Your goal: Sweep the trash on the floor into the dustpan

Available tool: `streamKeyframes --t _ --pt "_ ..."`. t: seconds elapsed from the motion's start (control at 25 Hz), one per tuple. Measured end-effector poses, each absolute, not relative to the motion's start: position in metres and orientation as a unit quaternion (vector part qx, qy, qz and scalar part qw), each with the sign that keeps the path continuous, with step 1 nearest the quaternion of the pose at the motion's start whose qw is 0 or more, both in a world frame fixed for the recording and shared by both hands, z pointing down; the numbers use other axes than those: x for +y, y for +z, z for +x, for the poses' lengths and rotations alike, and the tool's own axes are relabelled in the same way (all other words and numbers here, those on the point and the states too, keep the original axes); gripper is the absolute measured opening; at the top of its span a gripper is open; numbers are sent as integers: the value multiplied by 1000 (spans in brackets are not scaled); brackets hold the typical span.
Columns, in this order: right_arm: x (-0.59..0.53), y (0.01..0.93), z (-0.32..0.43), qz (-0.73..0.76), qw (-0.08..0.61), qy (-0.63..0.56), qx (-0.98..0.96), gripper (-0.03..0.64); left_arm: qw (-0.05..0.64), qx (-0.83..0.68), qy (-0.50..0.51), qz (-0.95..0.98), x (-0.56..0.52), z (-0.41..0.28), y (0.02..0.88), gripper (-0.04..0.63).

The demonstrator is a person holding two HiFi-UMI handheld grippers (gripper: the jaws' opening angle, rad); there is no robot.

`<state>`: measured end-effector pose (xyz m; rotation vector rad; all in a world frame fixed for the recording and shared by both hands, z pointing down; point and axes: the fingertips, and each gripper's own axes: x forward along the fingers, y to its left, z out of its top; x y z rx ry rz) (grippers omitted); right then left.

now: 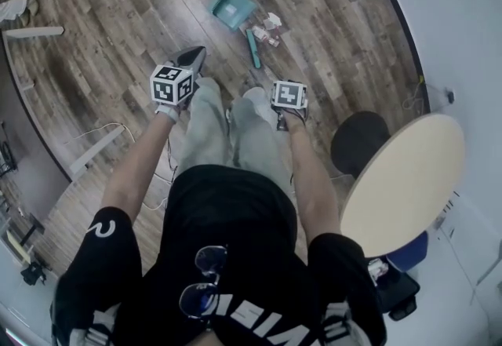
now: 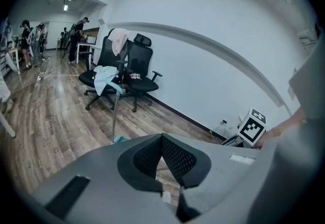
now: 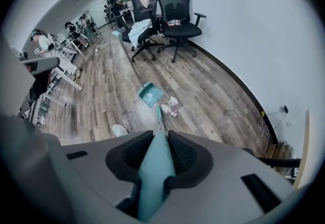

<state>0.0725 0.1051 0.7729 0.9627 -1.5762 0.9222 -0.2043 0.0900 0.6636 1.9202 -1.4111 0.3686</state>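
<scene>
- Plainly, the right hand-held gripper (image 3: 161,137) has its jaws clamped on the teal broom (image 1: 252,48). The handle fills the gap between the pads and runs down and forward to the floor (image 1: 118,23).
- The left hand-held gripper (image 2: 162,139) holds nothing. Its jaws meet at the tips, with only floor showing through the narrow slit behind them.
- The trash (image 1: 271,27), a small heap of scraps, lies on the floor just beside the dustpan (image 1: 233,7), at the right corner of its mouth. It is not inside the dustpan.
- The broom's lower end sits just beside the trash, on the person's side of it.
- The dustpan is teal, and its long handle stands upright away from the person.
- To the right, a round pale surface (image 1: 400,180) stands close by the white wall (image 1: 455,7), with a dark seat (image 1: 357,140) beside it, well apart from the trash.
- Thin cables (image 1: 102,132) trail over the floor on the left, near the person's legs.
- Farther along the wall stand two black chairs (image 2: 129,68) with cloth draped over them, clear of the dustpan.
</scene>
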Motion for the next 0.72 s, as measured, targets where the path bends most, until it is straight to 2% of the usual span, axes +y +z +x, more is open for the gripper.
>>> streamKeyframes --t 0.12,0.28,0.44,0.72 --pt "85 766 87 424 535 346 -644 84 358 -548 145 742 91 -209 665 -3" --pt "74 761 89 436 528 347 -641 84 357 -543 148 746 81 -210 665 -2" --pt "79 755 58 416 438 421 -677 84 350 -530 151 757 69 -204 665 -3" --pt "65 727 127 504 410 411 -639 84 329 -485 158 794 25 -168 650 -2"
